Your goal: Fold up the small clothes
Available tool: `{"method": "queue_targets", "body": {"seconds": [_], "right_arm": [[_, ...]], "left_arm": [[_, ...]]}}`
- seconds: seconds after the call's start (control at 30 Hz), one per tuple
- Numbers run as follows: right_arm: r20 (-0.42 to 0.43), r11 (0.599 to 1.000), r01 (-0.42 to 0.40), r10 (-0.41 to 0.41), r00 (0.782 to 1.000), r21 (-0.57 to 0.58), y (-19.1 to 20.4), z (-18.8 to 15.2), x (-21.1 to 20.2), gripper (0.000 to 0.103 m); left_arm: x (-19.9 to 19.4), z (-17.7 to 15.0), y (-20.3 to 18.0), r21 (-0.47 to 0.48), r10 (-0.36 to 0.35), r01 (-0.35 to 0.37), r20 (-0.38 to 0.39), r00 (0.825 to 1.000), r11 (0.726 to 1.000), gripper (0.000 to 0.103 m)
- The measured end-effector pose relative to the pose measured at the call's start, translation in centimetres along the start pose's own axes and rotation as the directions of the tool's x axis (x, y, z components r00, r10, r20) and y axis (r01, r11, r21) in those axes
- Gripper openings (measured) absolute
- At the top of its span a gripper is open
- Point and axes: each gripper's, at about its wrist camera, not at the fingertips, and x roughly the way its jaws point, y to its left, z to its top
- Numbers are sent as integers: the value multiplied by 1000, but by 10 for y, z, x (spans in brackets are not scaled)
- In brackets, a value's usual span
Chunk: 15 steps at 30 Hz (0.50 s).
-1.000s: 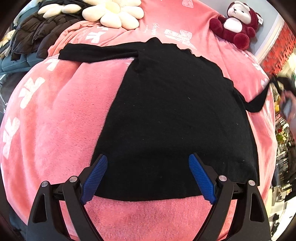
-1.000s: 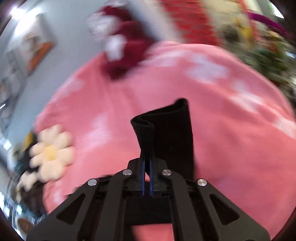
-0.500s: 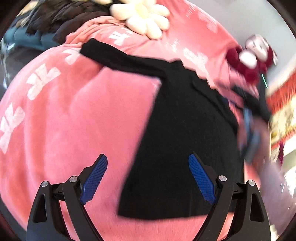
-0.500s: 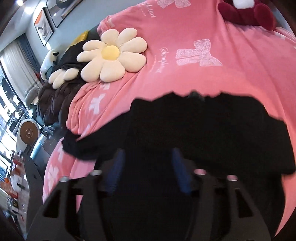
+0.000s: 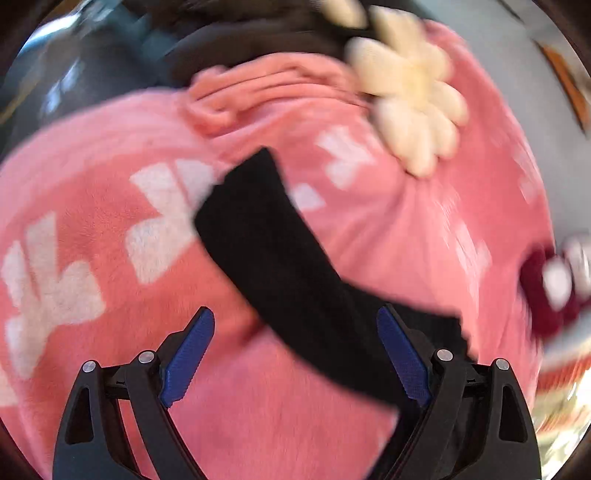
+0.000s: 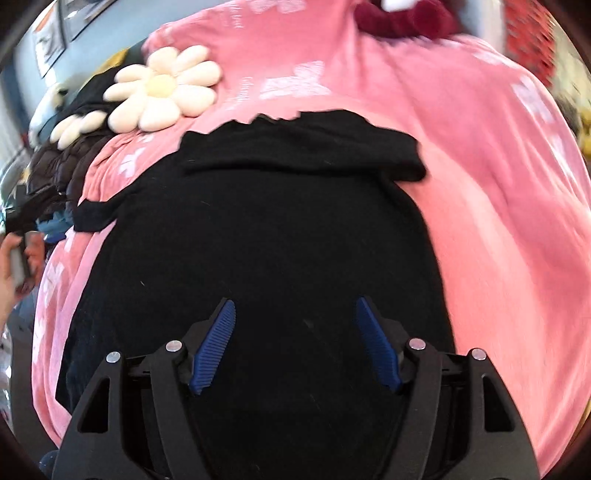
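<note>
A small black long-sleeved top (image 6: 277,229) lies flat on a pink blanket (image 6: 498,206). One sleeve (image 6: 303,147) lies folded across its upper part. The other sleeve (image 5: 280,258) stretches out over the blanket and runs slantwise through the left wrist view. My left gripper (image 5: 295,347) hangs open above this sleeve, whose near end passes by the right-hand finger (image 5: 402,354). My right gripper (image 6: 295,332) hovers over the body of the top. Its jaws are opening, and no cloth is pinched between the blue pads (image 6: 214,343).
A cream daisy cushion (image 6: 162,88) lies at the blanket's far side, also blurred in the left wrist view (image 5: 410,107). A dark red plush toy (image 6: 402,18) sits at the far end. Dark padded jackets (image 6: 62,166) are piled to the left. A person's hand (image 6: 11,266) shows at the left edge.
My right gripper let go of the sleeve it was shut on, opened, and came down over the top's body. My left gripper swung left, from the hem to the spread sleeve.
</note>
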Motion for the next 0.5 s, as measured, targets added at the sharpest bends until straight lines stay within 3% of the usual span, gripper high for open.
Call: {"method": "queue_targets", "body": {"seconds": [0.1, 0.2, 0.23, 0.27, 0.3, 0.4, 0.5], "right_arm": [[0, 999, 8, -8, 1000, 37, -9, -8, -7, 69], [-15, 999, 17, -16, 1000, 47, -14, -15, -8, 72], [-19, 999, 17, -16, 1000, 45, -15, -17, -7, 72], [-21, 999, 21, -20, 1000, 44, -16, -18, -7, 72], [-22, 999, 21, -20, 1000, 46, -18, -19, -8, 72], [-24, 998, 17, -16, 1000, 57, -23, -21, -7, 72], [-23, 996, 8, -6, 1000, 90, -32, -23, -6, 72]], "left_arm": [[22, 21, 27, -199, 16, -18, -13, 1000, 980, 81], [28, 30, 49, -349, -37, 42, 23, 999, 936, 57], [28, 32, 49, -346, -48, 58, 36, 998, 936, 48], [28, 36, 46, -311, -84, 95, 48, 995, 946, 18], [29, 38, 42, -287, -123, 132, 47, 991, 949, 2], [8, 45, 18, -219, -173, 193, 104, 979, 957, 1], [-27, 49, -47, -37, -243, 251, 140, 960, 967, 1]]}}
